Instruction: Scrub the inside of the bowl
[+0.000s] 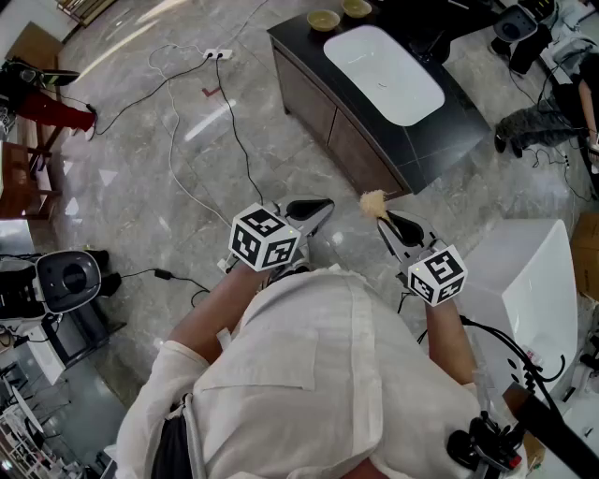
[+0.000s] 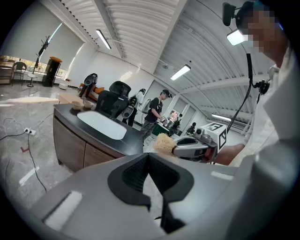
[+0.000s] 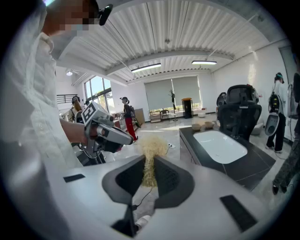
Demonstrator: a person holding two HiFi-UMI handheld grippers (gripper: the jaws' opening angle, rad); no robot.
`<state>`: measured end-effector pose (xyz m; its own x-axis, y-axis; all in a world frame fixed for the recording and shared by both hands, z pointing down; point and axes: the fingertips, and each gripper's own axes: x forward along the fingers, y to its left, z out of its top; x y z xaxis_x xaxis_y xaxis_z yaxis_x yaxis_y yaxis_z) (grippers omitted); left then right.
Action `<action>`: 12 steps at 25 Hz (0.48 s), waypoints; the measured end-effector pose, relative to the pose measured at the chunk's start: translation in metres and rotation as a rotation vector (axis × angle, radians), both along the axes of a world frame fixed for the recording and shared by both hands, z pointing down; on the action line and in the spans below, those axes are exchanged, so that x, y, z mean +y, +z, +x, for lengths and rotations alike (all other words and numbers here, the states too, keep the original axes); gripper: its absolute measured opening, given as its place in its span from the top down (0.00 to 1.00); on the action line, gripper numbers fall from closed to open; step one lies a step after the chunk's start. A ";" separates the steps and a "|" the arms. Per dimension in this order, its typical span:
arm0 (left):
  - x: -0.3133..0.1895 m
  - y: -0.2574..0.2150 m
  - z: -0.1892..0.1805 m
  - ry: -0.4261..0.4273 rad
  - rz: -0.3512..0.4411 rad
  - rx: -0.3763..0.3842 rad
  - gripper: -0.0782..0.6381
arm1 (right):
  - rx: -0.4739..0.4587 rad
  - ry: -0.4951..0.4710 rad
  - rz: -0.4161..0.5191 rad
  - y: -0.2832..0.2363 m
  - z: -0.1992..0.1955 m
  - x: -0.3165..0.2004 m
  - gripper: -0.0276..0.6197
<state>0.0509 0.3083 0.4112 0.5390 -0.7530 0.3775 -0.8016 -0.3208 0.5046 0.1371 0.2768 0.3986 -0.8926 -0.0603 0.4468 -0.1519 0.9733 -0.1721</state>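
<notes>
the right tool (image 3: pixel 150 165) is clenched on a pale, straw-like scrubber (image 3: pixel 151 154) whose frayed tuft sticks out past the tips, and in the head view it is held low in front of the person's body, pointing forward and somewhat down over the floor (image 1: pixel 140 187). the left tool (image 2: pixel 149 157) is pressed shut with nothing between its jaws and sits just beside the right one at about the same height. neither touches anything else. ahead of both stands a dark tabletop (image 1: pixel 449 126) with a white basin (image 1: pixel 384 61) sunk in it. its long axis runs away from the person, slanting up and to the left in the head view, with the near corner closest to the right tool. the bowls (image 1: pixel 323 20), two tan ones side by side, sit at the far end of that tabletop, beyond the basin and well apart from both tools. which of the two is the one to scrub cannot be told from here. so the task's thing lies straight ahead and far off, past the whole length of the basin. neither tool looks clearly nearer to it, though the scrubbing itself falls to the right one, and the scrubbing has not begun. the next move looks to be an approach along the tabletop.
</notes>
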 end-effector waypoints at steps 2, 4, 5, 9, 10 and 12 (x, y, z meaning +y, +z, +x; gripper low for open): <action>-0.001 -0.001 -0.011 -0.004 0.006 0.018 0.88 | 0.008 0.000 0.009 0.001 -0.012 -0.006 0.88; 0.000 0.003 -0.018 0.001 0.002 0.031 0.88 | 0.016 0.006 0.015 0.003 -0.021 -0.010 0.88; 0.002 0.006 -0.022 0.009 -0.004 0.029 0.88 | 0.017 0.012 0.015 0.004 -0.025 -0.012 0.88; -0.004 0.016 -0.043 0.029 -0.027 0.013 0.88 | 0.011 0.044 0.004 0.007 -0.046 -0.024 0.88; -0.008 0.017 -0.049 0.021 -0.028 0.018 0.88 | 0.012 0.047 -0.005 0.009 -0.049 -0.027 0.88; -0.018 0.019 -0.059 -0.001 -0.025 0.029 0.88 | 0.015 0.046 -0.017 0.013 -0.055 -0.037 0.88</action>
